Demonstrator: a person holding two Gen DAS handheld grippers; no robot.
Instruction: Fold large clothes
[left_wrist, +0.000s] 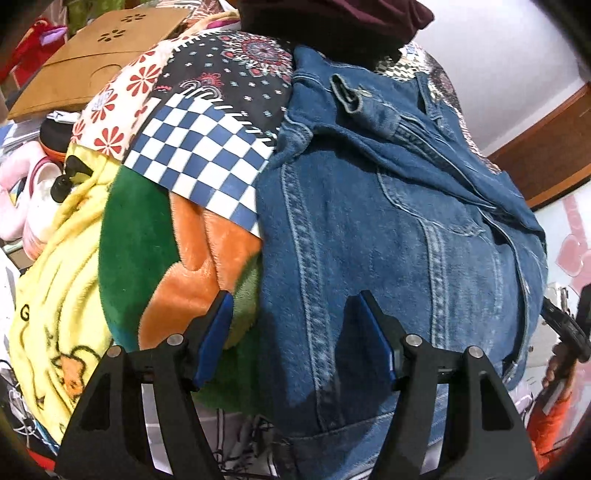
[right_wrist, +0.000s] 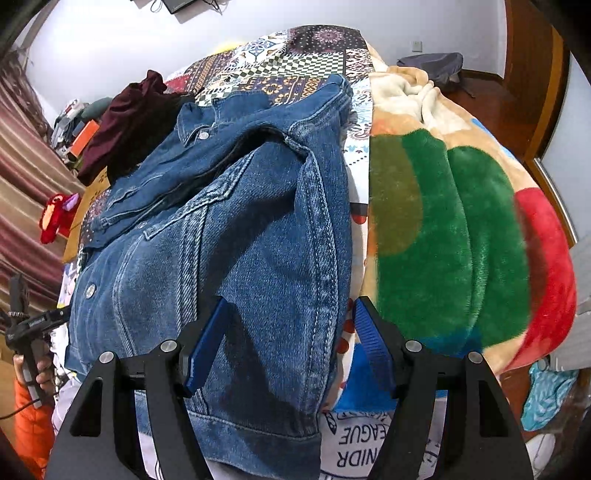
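A blue denim jacket (left_wrist: 388, 229) lies spread on the patchwork bedspread (left_wrist: 207, 140), hem toward me, collar at the far end. In the right wrist view the jacket (right_wrist: 229, 236) shows its buttons and a sleeve folded across the chest. My left gripper (left_wrist: 295, 332) is open, its blue-padded fingers just above the jacket's left edge near the hem. My right gripper (right_wrist: 288, 339) is open above the jacket's right edge near the hem. Neither holds cloth.
A dark maroon garment (right_wrist: 129, 122) lies past the collar. A green, orange and red fleece blanket (right_wrist: 454, 236) lies bunched right of the jacket. A yellow fleece (left_wrist: 55, 280) and a cardboard box (left_wrist: 99, 55) sit to the left. The other gripper shows at the left edge (right_wrist: 29, 328).
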